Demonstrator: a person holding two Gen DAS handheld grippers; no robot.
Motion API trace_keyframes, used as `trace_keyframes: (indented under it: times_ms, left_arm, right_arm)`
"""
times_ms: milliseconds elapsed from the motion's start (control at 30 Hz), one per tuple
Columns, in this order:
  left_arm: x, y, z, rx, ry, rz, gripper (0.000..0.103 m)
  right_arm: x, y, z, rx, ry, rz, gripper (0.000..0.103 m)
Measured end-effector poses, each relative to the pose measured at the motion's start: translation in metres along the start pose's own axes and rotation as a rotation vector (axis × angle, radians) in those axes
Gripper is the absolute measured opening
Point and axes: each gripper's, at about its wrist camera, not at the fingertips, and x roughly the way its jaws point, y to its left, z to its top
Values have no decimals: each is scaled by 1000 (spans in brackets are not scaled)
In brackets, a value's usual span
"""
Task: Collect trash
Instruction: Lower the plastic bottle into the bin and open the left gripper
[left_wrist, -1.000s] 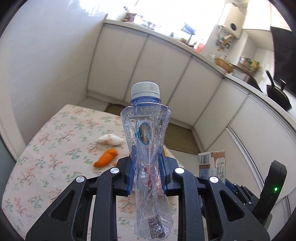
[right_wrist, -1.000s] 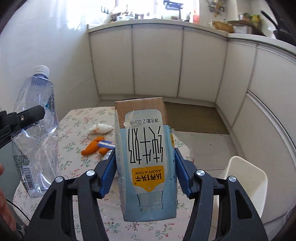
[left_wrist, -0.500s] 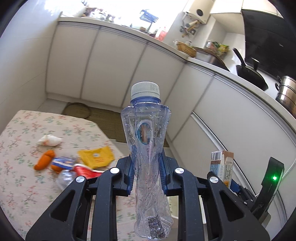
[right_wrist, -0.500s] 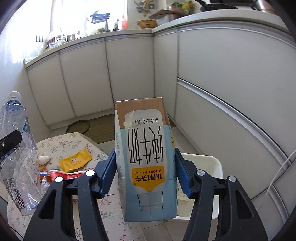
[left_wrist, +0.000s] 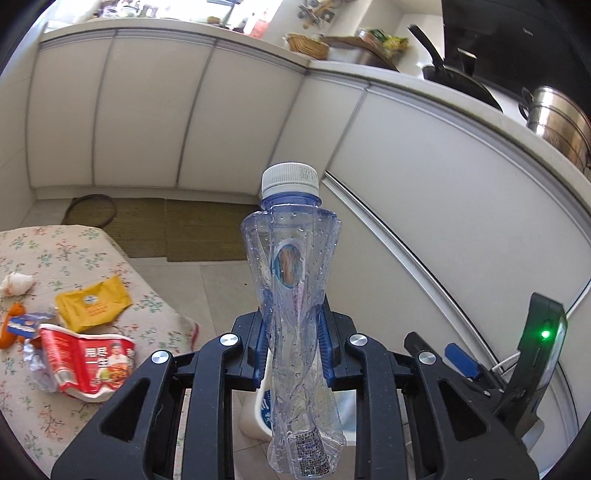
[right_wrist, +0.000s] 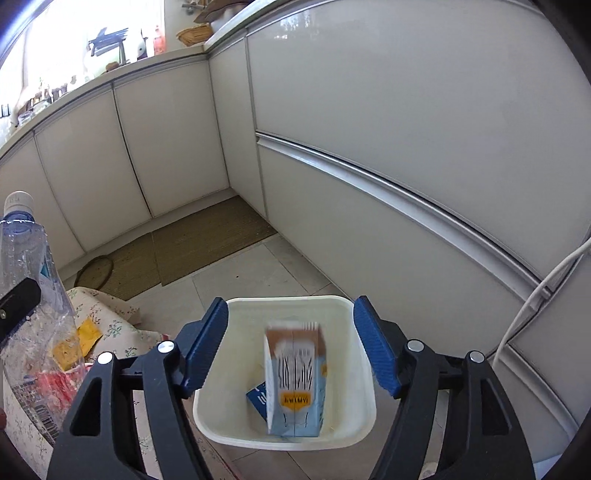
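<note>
My left gripper (left_wrist: 293, 350) is shut on a crushed clear plastic bottle (left_wrist: 293, 295) with a white cap, held upright; the bottle also shows at the left of the right wrist view (right_wrist: 27, 295). My right gripper (right_wrist: 291, 349) is open and empty, directly above a white trash bin (right_wrist: 347, 432) on the floor. A blue-and-brown milk carton (right_wrist: 295, 380), motion-blurred, is inside the bin. On the floral-cloth table (left_wrist: 55, 258) lie a yellow packet (left_wrist: 92, 304), a red crushed cup (left_wrist: 86, 363), an orange piece (left_wrist: 9, 326) and a white crumpled wad (left_wrist: 16, 282).
White kitchen cabinets (right_wrist: 406, 110) surround the spot. A brown mat (right_wrist: 207, 247) lies on the tiled floor. A white cable (right_wrist: 535, 306) hangs at the right. Pots (left_wrist: 554, 122) stand on the counter. The bin's rim shows below the bottle in the left wrist view (left_wrist: 255, 417).
My right gripper swung right to above the bin and opened; the milk carton dropped out of it into the bin. My left gripper also turned right, holding the bottle.
</note>
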Motion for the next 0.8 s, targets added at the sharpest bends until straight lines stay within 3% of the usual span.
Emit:
trace_keyframes:
  times_ms: [267, 533, 733, 800]
  left_arm:
    - [42, -29, -4, 21, 93, -72, 22]
    - [90, -42, -6, 1, 250, -138, 24]
    - [95, -34, -3, -52, 282, -155, 41]
    - [92, -38, -4, -35, 270, -137, 41]
  right_arm:
    - [4, -44, 8, 79, 8, -76, 79]
    - [1, -62, 8, 119, 6, -139, 86]
    - [0, -69, 9, 127, 17, -145, 86]
    - [0, -69, 9, 126, 19, -141, 86]
